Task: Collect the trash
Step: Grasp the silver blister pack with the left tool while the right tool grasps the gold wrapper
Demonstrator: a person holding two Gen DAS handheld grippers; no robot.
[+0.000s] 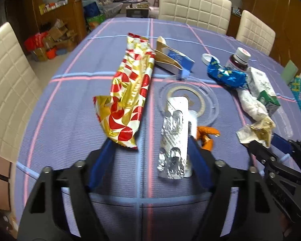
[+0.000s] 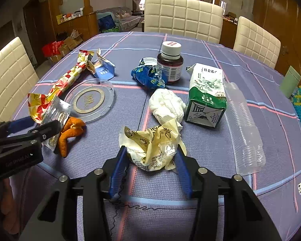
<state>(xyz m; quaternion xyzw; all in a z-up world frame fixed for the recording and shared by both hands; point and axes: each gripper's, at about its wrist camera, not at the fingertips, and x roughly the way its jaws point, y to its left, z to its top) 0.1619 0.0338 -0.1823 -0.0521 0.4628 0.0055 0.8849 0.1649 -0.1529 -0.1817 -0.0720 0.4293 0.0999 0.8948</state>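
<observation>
Right wrist view: right hand-held gripper [image 2: 150, 156] angled down, clamping crumpled wrapper [image 2: 152, 144]; left hand-held gripper [image 1: 150, 146] angled down, straddling blister pack [image 1: 175, 138], grip unclear.

Strewn across the checked cloth: long red-and-gold wrapper [image 1: 128, 92] lying flat, crinkled; silver blister pack [image 1: 174, 138] flat beside it, overlapping a clear round lid [image 2: 90, 100]; orange peel [image 2: 70, 132] curled just behind; crumpled cream wrapper [image 2: 152, 146]; white tissue wad [image 2: 166, 104]; green-white carton [image 2: 206, 94] tilted; blue foil [image 2: 148, 75]; flattened clear bottle [image 2: 242, 128].
</observation>
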